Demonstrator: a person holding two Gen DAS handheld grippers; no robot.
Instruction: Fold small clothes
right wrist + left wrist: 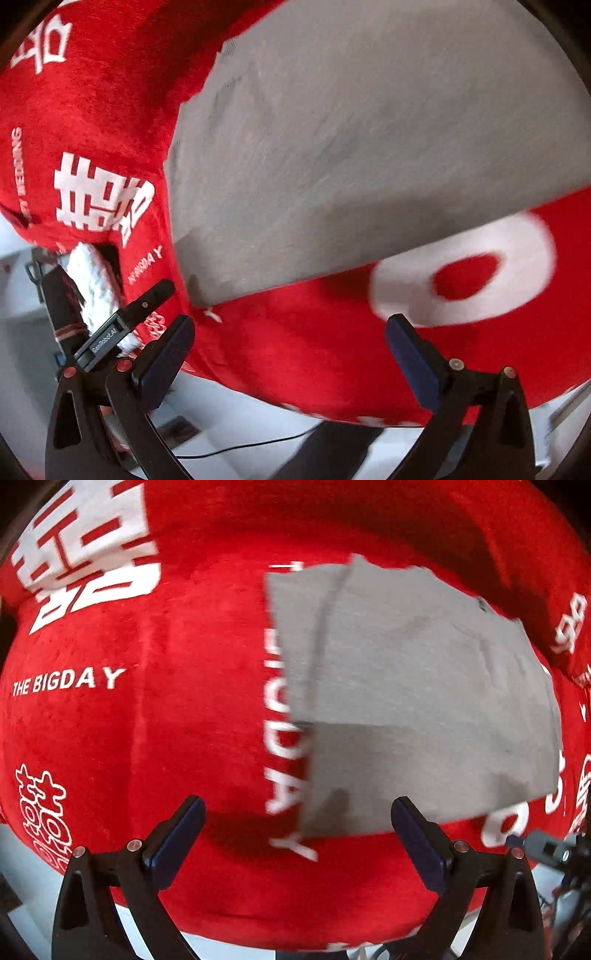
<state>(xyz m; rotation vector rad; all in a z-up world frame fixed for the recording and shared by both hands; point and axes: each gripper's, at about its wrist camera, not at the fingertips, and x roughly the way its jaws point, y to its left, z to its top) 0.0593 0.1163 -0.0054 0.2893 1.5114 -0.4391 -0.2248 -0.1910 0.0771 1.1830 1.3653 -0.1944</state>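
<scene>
A grey garment (406, 701) lies folded on a red cloth (147, 720) that covers the tabletop; the cloth is plush, printed in white with "THE BIGDAY" and large double-happiness characters. In the left wrist view the garment sits to the right of centre, a roughly square stack with one layer lying over another, a seam running down its upper left part and a small dark spot near its far right corner. Its near edge lies just ahead of the left gripper (297, 825), whose jaws are spread wide with nothing between them; the right finger's tip overlaps the garment's near edge in the picture, but whether it touches the fabric cannot be told. The white lettering under the garment's left edge is smeared by motion blur. At the far right of this view a grey part of the other tool (546, 845) shows beside the cloth's edge. In the right wrist view the garment (369, 147) fills the upper right, very close to the camera, its near edge running on a slant above a big white ring-shaped letter (465, 269) on the cloth (295, 350). The right gripper (290, 341) hovers near that edge with its jaws also spread wide and empty. To the left in this view, the left gripper's black finger (140, 310) reaches in beside the cloth's hanging edge, with a white fluffy thing (92, 280) behind it. Below the cloth's edge a pale floor (240, 417) and a thin black cable (240, 448) show.
</scene>
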